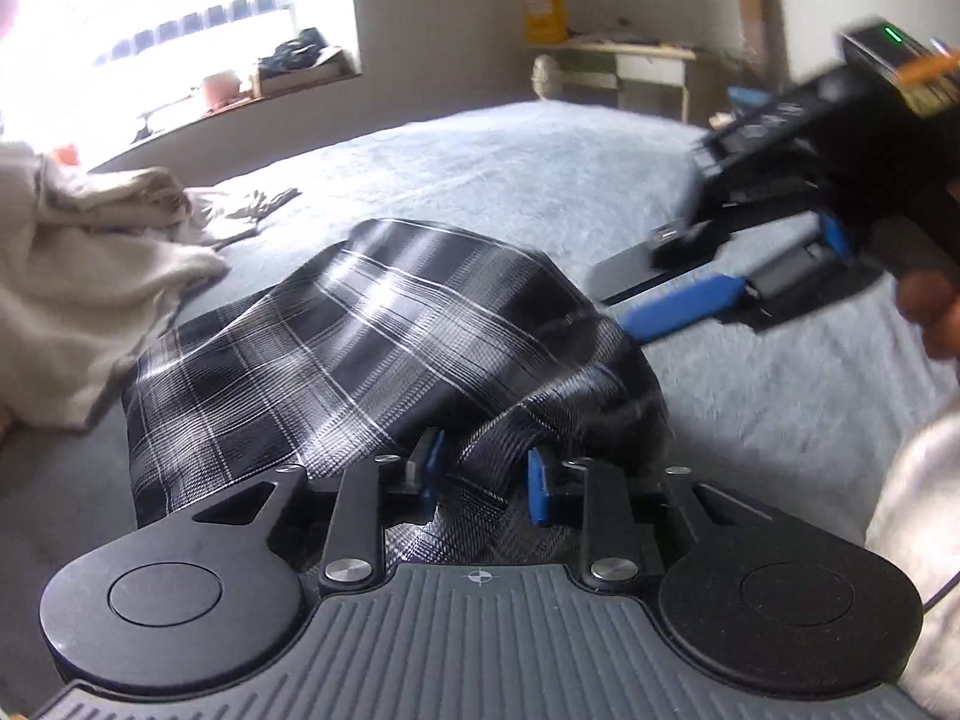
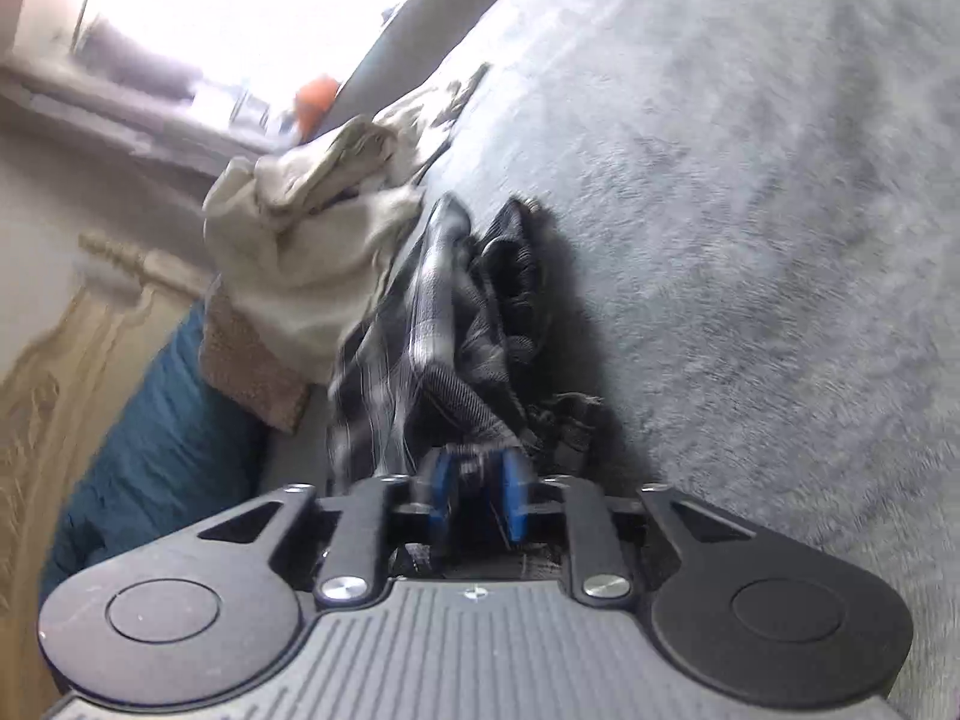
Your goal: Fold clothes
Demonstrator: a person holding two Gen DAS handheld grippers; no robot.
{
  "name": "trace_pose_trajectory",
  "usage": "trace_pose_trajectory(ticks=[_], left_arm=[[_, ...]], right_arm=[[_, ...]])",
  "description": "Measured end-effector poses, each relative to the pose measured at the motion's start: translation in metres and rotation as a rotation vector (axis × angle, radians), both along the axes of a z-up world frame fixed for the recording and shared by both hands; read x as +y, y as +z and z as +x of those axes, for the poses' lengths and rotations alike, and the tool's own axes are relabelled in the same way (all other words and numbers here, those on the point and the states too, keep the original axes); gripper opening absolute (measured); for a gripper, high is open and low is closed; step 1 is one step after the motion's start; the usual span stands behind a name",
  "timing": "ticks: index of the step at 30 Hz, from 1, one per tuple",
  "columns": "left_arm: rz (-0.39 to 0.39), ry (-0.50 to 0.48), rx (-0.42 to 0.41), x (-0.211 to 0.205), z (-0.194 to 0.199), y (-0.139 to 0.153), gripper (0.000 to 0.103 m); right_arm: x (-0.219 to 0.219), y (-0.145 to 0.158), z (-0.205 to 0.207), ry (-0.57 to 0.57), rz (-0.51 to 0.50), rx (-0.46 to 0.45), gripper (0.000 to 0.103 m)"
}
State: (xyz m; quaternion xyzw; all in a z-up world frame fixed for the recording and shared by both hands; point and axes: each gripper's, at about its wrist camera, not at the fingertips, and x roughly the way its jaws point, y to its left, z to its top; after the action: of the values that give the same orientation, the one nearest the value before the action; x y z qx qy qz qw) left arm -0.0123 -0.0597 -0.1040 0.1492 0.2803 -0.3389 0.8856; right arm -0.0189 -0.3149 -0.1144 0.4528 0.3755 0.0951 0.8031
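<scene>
Pinching silky plaid garment (image 1: pixel 372 360), both tools (image 1: pixel 486 468) (image 2: pixel 477 495); fuzzy grey bedspread (image 1: pixel 540 168) beneath.

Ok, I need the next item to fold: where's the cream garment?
The cream garment lies bunched on the grey bed, at the left of the left wrist view, beside the plaid cloth.

Daylit interior, two fisheye views; window glare, motion blur.

Left wrist view: window (image 1: pixel 180 12) at 10 o'clock blown out white; right gripper (image 1: pixel 606 300) at 2 o'clock smeared; straight lines bow at the rim. Right wrist view: window (image 2: pixel 240 18) overexposed at 11 o'clock; plaid garment (image 2: pixel 432 324) and cream cloth (image 2: pixel 300 240) streaked by blur; soft shadow right of the garment on the bed (image 2: pixel 750 210).
</scene>
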Motion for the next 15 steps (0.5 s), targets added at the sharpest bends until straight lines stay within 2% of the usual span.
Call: trace_pose_trajectory(ticks=[1, 5, 10, 12, 13, 15], left_arm=[[-0.013, 0.01, 0.007, 0.001, 0.002, 0.001, 0.021], [-0.052, 0.035, 0.022, 0.005, 0.006, 0.003, 0.019], [-0.076, 0.02, 0.034, 0.008, 0.002, 0.001, 0.02], [-0.073, 0.009, 0.041, 0.009, 0.0, 0.0, 0.026], [-0.064, 0.002, 0.035, 0.009, -0.002, 0.0, 0.03], [-0.047, -0.013, 0.024, 0.008, -0.006, -0.001, 0.037]], right_arm=[[0.001, -0.001, 0.0, 0.005, 0.001, 0.001, 0.041], [0.007, -0.005, 0.003, 0.042, -0.004, 0.017, 0.051], [0.016, -0.01, 0.006, 0.089, -0.01, 0.035, 0.051], [0.019, -0.012, 0.008, 0.108, -0.012, 0.043, 0.044], [0.021, -0.013, 0.008, 0.117, -0.013, 0.047, 0.033], [0.022, -0.015, 0.009, 0.123, -0.002, 0.052, 0.021]])
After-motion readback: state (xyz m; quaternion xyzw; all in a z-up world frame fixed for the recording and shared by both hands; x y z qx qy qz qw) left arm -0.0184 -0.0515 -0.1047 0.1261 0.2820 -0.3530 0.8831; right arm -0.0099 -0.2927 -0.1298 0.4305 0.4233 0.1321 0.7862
